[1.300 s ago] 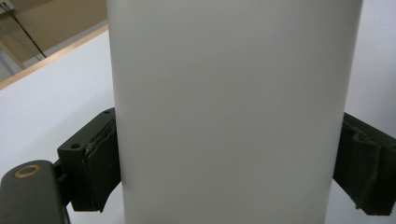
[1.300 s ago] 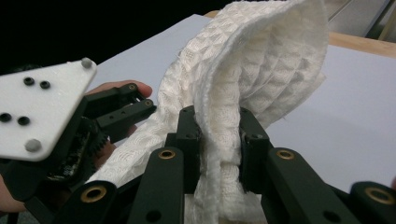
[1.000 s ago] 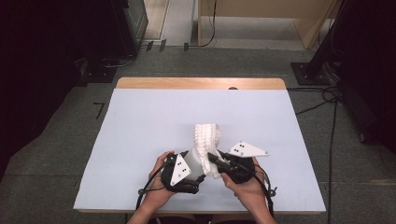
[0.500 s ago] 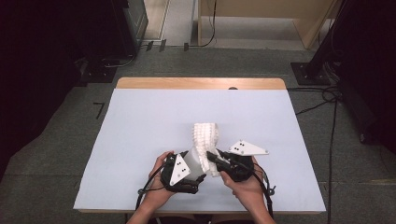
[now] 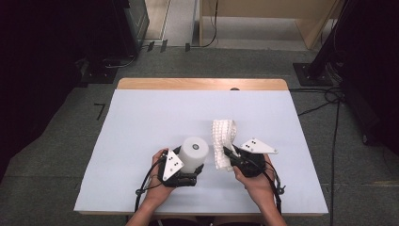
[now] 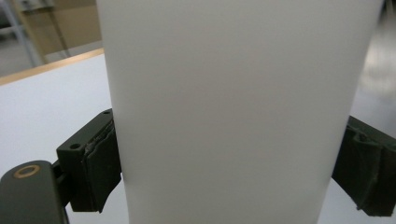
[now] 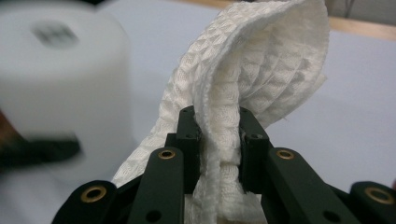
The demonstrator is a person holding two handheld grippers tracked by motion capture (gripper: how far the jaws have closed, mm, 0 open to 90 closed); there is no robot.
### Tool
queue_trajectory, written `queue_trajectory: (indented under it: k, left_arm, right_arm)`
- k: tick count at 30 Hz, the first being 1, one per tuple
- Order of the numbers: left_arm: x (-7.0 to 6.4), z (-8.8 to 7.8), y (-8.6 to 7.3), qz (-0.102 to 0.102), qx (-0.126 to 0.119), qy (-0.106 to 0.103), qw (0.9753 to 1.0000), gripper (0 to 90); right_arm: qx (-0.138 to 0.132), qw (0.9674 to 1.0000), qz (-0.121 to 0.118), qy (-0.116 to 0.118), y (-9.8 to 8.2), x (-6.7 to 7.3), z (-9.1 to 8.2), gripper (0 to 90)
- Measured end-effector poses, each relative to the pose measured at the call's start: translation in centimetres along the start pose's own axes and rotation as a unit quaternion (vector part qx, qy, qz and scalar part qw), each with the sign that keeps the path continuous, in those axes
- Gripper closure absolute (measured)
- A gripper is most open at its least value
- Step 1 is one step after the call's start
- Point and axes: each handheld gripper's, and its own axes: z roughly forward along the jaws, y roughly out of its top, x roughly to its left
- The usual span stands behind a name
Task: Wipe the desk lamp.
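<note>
Near the table's front edge, right of centre, 1 white waffle-weave cloth [image 5: 222,141] lies bunched in a long folded strip, its near end raised and pinched between the pressed-together jaws of the right gripper [image 5: 229,154]; in the right gripper view its quilted fabric [image 7: 243,79] arches over the jaws. Just beside it to the left stands 1 upright, plain white cylinder [image 5: 193,153], clamped at both sides by the pads of the left gripper [image 5: 190,165]. Both rest over the pale blue table [image 5: 155,113].
</note>
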Motion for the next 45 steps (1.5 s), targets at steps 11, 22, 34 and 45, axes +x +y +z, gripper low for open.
queue_trajectory:
  k: [11,22,34,45]
  left_arm:
    - [1.3,-0.6,-1.2,-0.015,0.023,0.016,0.9995,7.8]
    - [1.9,-1.7,-0.6,-0.036,0.005,-0.004,0.9993,0.6]
    - [1.9,-1.3,-0.4,-0.022,0.019,-0.007,0.9996,8.4]
    - [1.3,-1.6,0.3,-0.038,-0.004,-0.047,0.9982,8.8]
  right_arm:
    - [0.099,0.9949,0.009,-0.013,-3.6,-0.8,3.5,42.3]
    - [0.117,0.9898,0.049,-0.065,-3.6,-0.5,5.8,27.2]
    - [0.080,0.9954,0.052,0.005,-4.0,0.4,5.1,73.8]
    - [0.007,0.9967,0.015,0.080,-2.8,4.9,4.2,75.5]
